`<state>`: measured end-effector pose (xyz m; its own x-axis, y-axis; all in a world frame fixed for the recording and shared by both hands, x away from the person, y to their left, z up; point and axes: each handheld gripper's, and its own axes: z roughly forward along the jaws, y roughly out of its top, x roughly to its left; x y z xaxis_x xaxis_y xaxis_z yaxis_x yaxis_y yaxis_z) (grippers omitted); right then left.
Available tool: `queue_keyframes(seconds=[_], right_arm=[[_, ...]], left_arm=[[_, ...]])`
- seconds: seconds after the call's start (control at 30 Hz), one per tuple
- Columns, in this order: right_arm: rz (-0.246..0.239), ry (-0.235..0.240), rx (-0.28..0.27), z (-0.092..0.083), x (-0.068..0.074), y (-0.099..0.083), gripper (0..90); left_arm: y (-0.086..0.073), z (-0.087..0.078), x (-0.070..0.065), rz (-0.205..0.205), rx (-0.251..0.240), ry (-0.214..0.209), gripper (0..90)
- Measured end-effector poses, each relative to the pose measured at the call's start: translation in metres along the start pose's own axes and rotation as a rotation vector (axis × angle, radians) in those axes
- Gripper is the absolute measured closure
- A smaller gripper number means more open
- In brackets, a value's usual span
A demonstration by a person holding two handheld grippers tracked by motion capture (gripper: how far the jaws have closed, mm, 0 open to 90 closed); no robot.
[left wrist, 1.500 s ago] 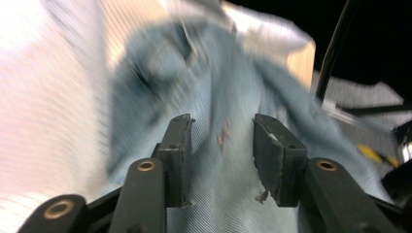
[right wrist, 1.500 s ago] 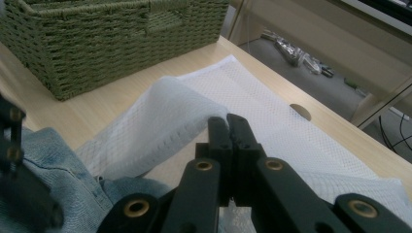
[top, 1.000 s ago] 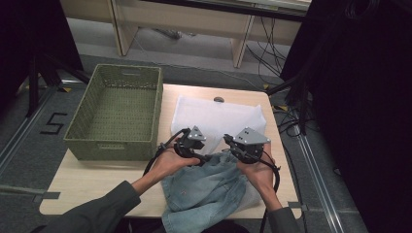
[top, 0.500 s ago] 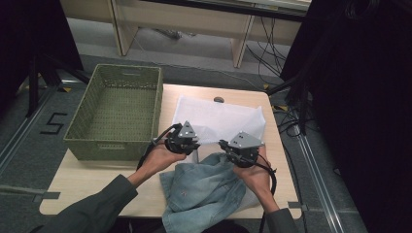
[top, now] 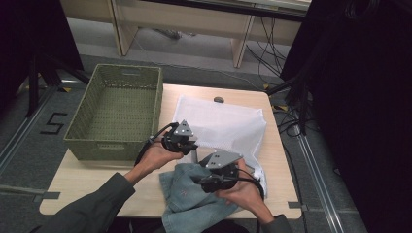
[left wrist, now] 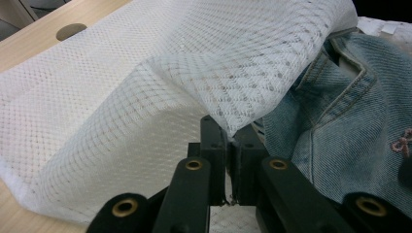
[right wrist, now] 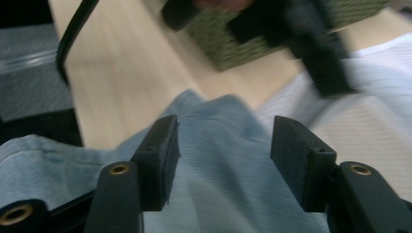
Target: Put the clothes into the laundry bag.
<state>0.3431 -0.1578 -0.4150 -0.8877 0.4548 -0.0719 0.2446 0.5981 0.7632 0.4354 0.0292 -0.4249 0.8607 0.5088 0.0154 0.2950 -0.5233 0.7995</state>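
Pinching a raised fold of the white mesh bag (left wrist: pixel 145 97), the left gripper (left wrist: pixel 227 145) has its jaws clenched on the netting, which drapes up and over the tips. From the high view the left gripper (top: pixel 182 141) sits at the bag's near left edge, just beside the green woven basket (top: pixel 116 111), while the mesh bag (top: pixel 228 124) lies spread across the far right part of the worktop (top: pixel 82 179).

The denim garment (top: pixel 189 194) lies crumpled at the near edge of the worktop, its far end touching the mouth of the bag; in the left gripper view the denim garment (left wrist: pixel 350 126) lies just under the lifted mesh edge.

The right gripper (top: pixel 214 182) hangs over the denim at its far right part, near the bag's opening. In its own view the right gripper (right wrist: pixel 223 145) stands released, its jaws having just been opening, with the pale blue cloth (right wrist: pixel 218 194) showing in the gap between the pads and not pressed by either. That picture is blurred, so whether the pads brush the cloth cannot be told.
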Motion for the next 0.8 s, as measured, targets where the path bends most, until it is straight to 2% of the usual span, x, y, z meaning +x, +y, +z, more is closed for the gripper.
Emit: queue_keyframes(seconds=[0.07,0.1,0.17,0.23,0.3,0.33,0.37,0.4,0.43,0.5,0.53,0.57,0.6,0.67,0.7,0.77,0.8], right_arm=[[0.009,0.026,0.039,0.009,0.009,-0.001,41.4],[-0.015,0.041,0.05,0.014,0.012,-0.001,41.2],[-0.019,0.039,0.073,0.025,0.021,-0.005,41.1],[-0.025,0.047,0.137,0.035,0.028,-0.01,44.4],[-0.116,0.025,0.194,0.041,0.03,-0.015,63.2],[-0.128,0.017,0.204,0.042,0.031,-0.016,71.2],[-0.137,0.022,0.208,0.041,0.029,-0.015,78.5],[-0.144,0.005,0.208,0.037,0.027,-0.013,83.6],[-0.153,0.003,0.203,0.035,0.026,-0.013,85.4],[-0.139,-0.012,0.195,0.027,0.023,-0.008,87.3],[-0.165,-0.027,0.176,0.023,0.019,-0.007,87.6],[-0.159,-0.044,0.169,0.018,0.016,-0.005,87.8],[-0.163,-0.075,0.153,0.012,0.012,-0.004,87.8],[-0.128,-0.122,0.133,-0.004,0.0,-0.001,88.1],[-0.103,-0.146,0.123,-0.009,-0.004,0.0,88.2],[-0.066,-0.211,0.101,-0.024,-0.018,0.001,88.4],[-0.082,-0.244,0.09,-0.028,-0.026,0.0,88.4]], left_arm=[[0.001,0.0,0.001,0.018,0.002,-0.004,85.0],[0.001,0.0,0.0,0.017,0.001,-0.005,85.0],[0.001,0.0,0.0,0.022,0.004,-0.005,85.0],[0.001,0.0,0.0,0.022,0.006,-0.003,85.3],[0.0,0.0,-0.001,0.013,0.01,-0.003,85.6],[0.0,0.0,-0.001,0.025,0.01,-0.006,85.8],[0.0,0.0,-0.001,0.022,0.007,-0.005,85.9],[0.0,0.0,-0.001,0.023,0.008,-0.006,86.1],[0.0,0.0,-0.001,0.024,0.007,-0.006,86.2],[0.001,-0.001,-0.001,0.021,0.006,-0.006,86.5],[0.001,-0.002,-0.001,0.013,0.002,-0.004,86.5],[0.001,-0.002,-0.001,0.025,0.002,-0.004,86.7],[0.002,-0.003,0.0,0.026,-0.002,-0.002,86.8],[0.003,-0.005,-0.001,0.02,-0.014,0.001,87.0],[0.004,-0.006,0.0,0.032,-0.011,-0.001,87.1],[0.005,-0.007,0.0,0.023,-0.025,-0.001,87.2],[0.006,-0.008,0.0,0.025,-0.028,0.0,87.2]])
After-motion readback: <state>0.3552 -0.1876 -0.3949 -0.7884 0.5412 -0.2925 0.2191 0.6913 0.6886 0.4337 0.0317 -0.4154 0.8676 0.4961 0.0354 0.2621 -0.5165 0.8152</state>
